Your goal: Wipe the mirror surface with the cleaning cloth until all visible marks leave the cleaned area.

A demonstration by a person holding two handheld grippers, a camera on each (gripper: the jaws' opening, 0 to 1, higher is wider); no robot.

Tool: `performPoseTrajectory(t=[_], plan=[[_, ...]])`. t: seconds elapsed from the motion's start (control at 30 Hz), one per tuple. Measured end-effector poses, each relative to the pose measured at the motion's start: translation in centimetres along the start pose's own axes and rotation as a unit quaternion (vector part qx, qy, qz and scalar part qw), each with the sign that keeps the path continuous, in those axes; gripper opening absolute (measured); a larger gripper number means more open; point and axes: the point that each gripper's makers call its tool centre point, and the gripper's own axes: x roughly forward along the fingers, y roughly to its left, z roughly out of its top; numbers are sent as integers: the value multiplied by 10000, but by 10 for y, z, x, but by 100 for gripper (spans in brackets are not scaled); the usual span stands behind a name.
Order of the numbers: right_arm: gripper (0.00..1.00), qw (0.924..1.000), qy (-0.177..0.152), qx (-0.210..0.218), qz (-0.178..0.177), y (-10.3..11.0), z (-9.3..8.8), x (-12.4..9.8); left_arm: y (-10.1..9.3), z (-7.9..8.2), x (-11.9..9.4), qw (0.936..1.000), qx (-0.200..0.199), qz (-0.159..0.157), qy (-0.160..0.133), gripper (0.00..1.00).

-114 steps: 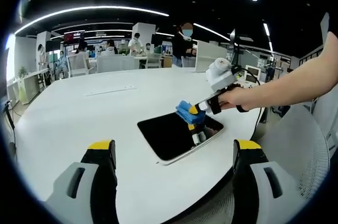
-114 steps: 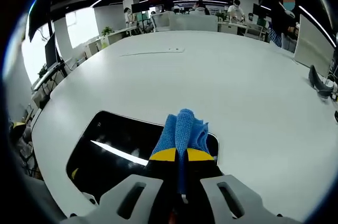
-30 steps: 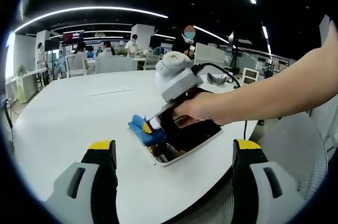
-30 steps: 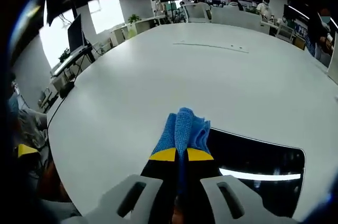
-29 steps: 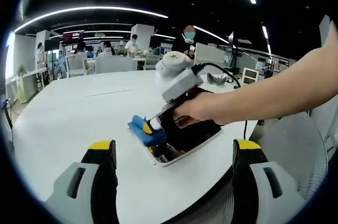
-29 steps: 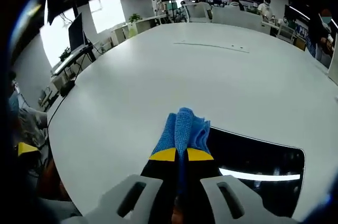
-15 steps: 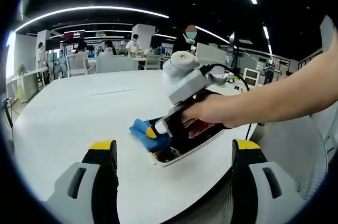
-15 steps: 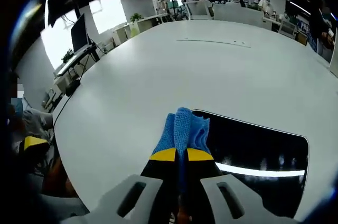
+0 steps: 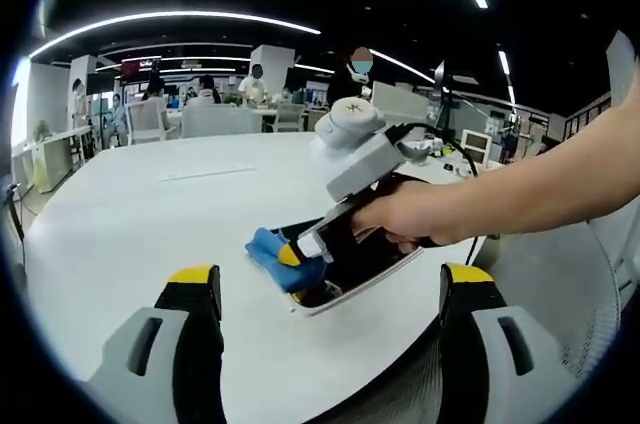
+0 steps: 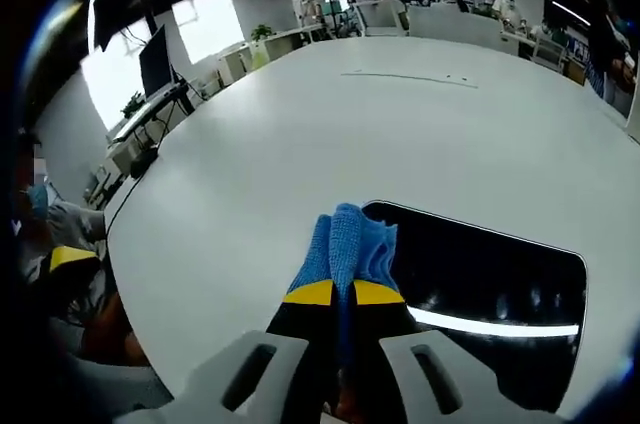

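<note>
A dark rectangular mirror (image 10: 480, 264) lies flat on the white table (image 10: 300, 134). My right gripper (image 10: 334, 291) is shut on a folded blue cloth (image 10: 347, 244), which rests on the mirror's near-left corner. In the left gripper view the same blue cloth (image 9: 275, 254) sits at the left end of the mirror (image 9: 350, 264), held by the right gripper (image 9: 293, 252) in a person's hand. My left gripper (image 9: 330, 289) hangs open above the table's near edge, short of the mirror, with nothing between its fingers (image 9: 195, 289).
The large white table (image 9: 130, 214) stretches away behind the mirror, with a thin flat strip (image 10: 410, 76) on it far off. Desks, chairs and several people stand beyond. A mesh chair back (image 9: 570, 284) is at the right.
The right gripper has carried the cloth from the mirror's far end to its near-left corner, then drifted slightly over the last second. My left gripper has stayed still.
</note>
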Motion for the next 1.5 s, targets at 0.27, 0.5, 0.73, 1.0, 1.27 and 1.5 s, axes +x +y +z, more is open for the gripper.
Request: performPoseTrajectory(t=[0.27, 0.5, 0.73, 1.0, 1.27, 1.5], plan=[[0, 9995, -81, -315, -56, -3, -1, -2, 0, -1, 0, 10000, 15, -11, 16, 89], [0, 9997, -52, -219, -111, -18, -4, -7, -1, -1, 0, 10000, 57, -8, 28, 90], [0, 9997, -57, -115, -184, -27, -9, -15, 0, -1, 0, 10000, 67, 5, 31, 89], [0, 9996, -40, -43, -268, -44, -13, -20, 0, -1, 0, 9999, 100, 15, 37, 89], [0, 9994, 22, -34, -350, -56, -17, -26, 0, -1, 1, 9999, 109, 30, 58, 89], [0, 9992, 34, 54, -389, -65, -21, -32, -2, -3, 1, 9999, 113, -7, 98, 89]])
